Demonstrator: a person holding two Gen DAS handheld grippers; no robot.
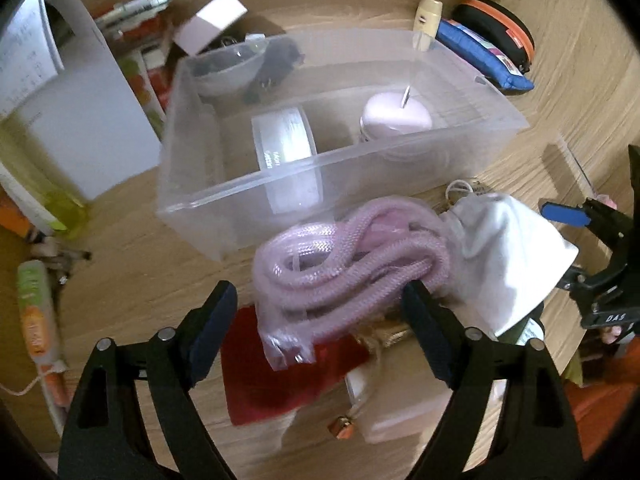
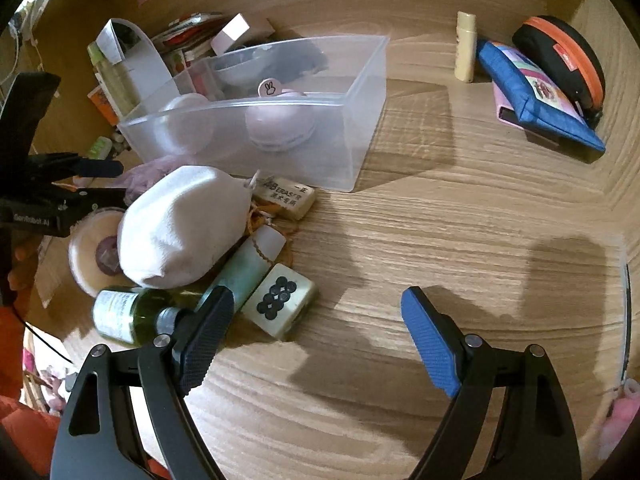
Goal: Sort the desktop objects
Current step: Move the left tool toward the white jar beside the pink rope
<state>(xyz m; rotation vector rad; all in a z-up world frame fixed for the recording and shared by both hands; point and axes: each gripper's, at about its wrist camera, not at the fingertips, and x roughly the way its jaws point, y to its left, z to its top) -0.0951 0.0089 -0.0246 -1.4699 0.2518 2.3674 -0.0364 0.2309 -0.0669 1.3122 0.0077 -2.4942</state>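
A clear plastic bin stands on the wooden desk and holds a tape roll and a pink round case. In the left wrist view my left gripper is open, its jaws either side of a bagged pink coiled cable that lies in front of the bin. A white cloth pouch lies to its right. My right gripper is open and empty over bare desk; the bin, the pouch, a mahjong tile and a green bottle lie to its left.
A red cloth lies under the cable. An eraser sits by the bin. A blue pouch, a black-orange case and a cream tube lie at the far right. A white bag and packets crowd the left.
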